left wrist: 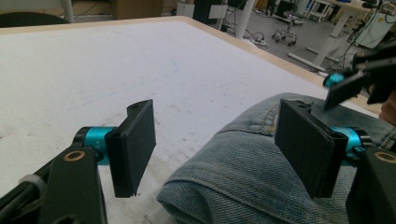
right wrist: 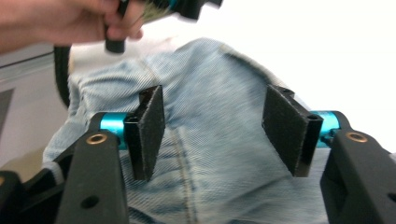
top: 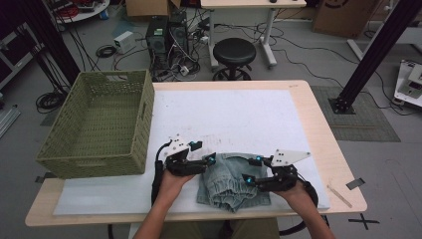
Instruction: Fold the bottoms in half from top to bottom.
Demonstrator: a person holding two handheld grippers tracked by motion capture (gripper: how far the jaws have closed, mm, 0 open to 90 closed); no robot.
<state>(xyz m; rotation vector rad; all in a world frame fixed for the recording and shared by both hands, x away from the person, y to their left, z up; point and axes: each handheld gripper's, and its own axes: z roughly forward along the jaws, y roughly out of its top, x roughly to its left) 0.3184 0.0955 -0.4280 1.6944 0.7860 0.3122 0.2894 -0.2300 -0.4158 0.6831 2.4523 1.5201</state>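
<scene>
I see the table (top: 318,139) taking up the middle of the high view, wooden edge showing around a white sheet (top: 234,119) that covers most of its top. Green woven basket (top: 99,124) sits at left centre of that frame, on the table's left end, overhanging the edge a bit; inside looks bare from here. Well apart from the basket's contents area, just right of its lower right corner, is the work.

Folded denim garment (top: 231,184) lies at lower centre of the high view, near the table's front edge, on the white sheet. Light blue, bunched elastic band visible toward the bottom. In the left gripper view it fills the lower right (left wrist: 243,172); in the right gripper view it spreads across the centre (right wrist: 210,140), seam running down the middle.

My left gripper (top: 206,160) is at the garment's upper left corner in the high view, hand behind it. Jaws stand apart; in the left gripper view the denim fold sits between them, right pad close to the cloth, left pad over bare sheet, nothing pinched.

My right gripper (top: 253,170) is at the garment's right side, lower centre-right. Jaws apart, hovering over the denim, no cloth squeezed between the pads.
</scene>
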